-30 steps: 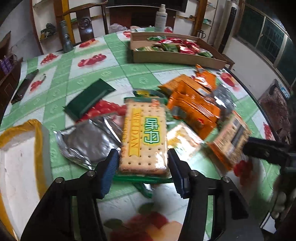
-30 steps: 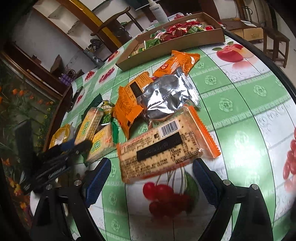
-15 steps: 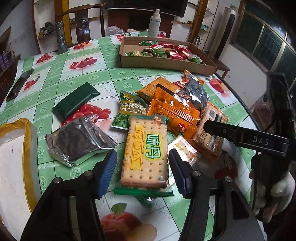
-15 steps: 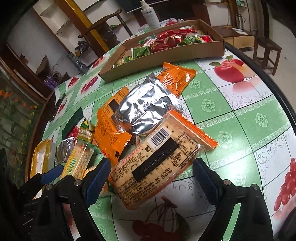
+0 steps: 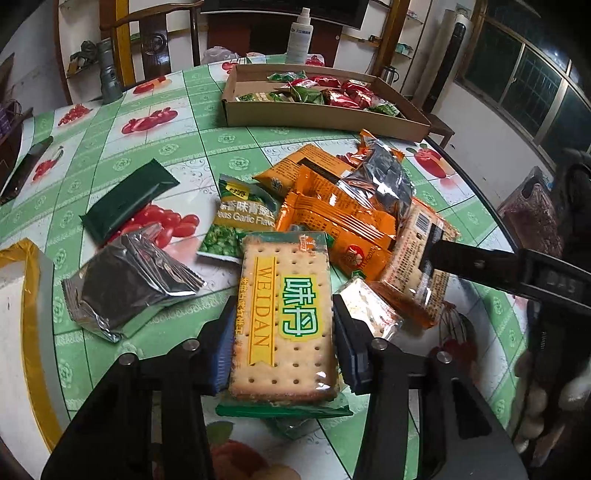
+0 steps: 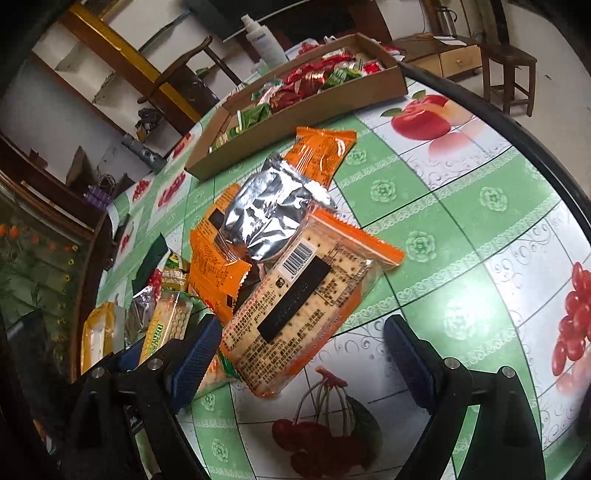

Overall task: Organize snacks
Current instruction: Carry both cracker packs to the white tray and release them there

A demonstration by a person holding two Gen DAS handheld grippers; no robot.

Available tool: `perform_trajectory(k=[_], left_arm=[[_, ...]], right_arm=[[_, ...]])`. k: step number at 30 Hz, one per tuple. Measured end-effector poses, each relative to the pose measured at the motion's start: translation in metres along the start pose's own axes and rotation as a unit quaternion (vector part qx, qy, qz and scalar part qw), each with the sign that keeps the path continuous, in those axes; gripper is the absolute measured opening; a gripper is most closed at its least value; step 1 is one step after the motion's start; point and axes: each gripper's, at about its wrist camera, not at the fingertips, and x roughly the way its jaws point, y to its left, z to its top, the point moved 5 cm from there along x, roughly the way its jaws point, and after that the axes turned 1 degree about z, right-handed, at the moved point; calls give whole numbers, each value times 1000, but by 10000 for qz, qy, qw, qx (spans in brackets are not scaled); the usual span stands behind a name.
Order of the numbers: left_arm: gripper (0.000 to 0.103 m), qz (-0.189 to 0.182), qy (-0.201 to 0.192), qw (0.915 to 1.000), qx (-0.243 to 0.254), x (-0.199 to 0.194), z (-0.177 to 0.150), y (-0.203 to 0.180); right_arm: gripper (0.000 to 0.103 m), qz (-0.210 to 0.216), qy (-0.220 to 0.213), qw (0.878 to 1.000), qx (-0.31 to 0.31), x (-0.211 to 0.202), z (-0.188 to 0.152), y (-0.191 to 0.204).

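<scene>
Left tool [image 5: 283,345]: clenched on the WEIDAN cracker pack [image 5: 284,317], blue pads pressed to both long sides; pack sits at 6 o'clock in the left wrist view, label up.
Right tool [image 6: 301,356]: released, jaws wide apart, hovering low over the desk [image 6: 461,206]; its left pad is just beside the orange-trimmed cracker pack [image 6: 295,314], the right pad well apart from it.
Orange-trimmed cracker pack: barcode side up, lying on the desk at center of the right wrist view, pointing to 1 o'clock.
Silver foil bag [image 6: 267,218]: overlaps the top end of that pack, at 11 o'clock from it.
Orange snack packs [image 5: 332,210]: piled under and around the foil bag, touching it.
Green pea bag [image 5: 242,221]: at 11 o'clock from the WEIDAN pack, its lower edge tucked under it.
Dark green packet [image 5: 127,201]: alone on the desk at 10 o'clock, apart from the pile.
Second silver bag [image 5: 129,284]: at 9 o'clock, just beside the left tool.
Small clear cracker pack [image 5: 369,308]: touching the left tool's right finger.
Cardboard tray [image 5: 321,118]: far side of the desk at 12 o'clock, holding red and green snack packets.
Spray bottle [image 5: 300,35]: upright behind the tray.
</scene>
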Motion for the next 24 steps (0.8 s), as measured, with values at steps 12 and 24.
perform_trajectory(k=[12,24], left_arm=[[45,-133,-216,9990,-368,-22,-19,0],[45,-388,-844,9880,-1232,-85,-53,32]], right_arm=[[87,-1295,-286,9871,-896,34,6,32],[56,-451,-353,9956,-736,-7,-29,8]])
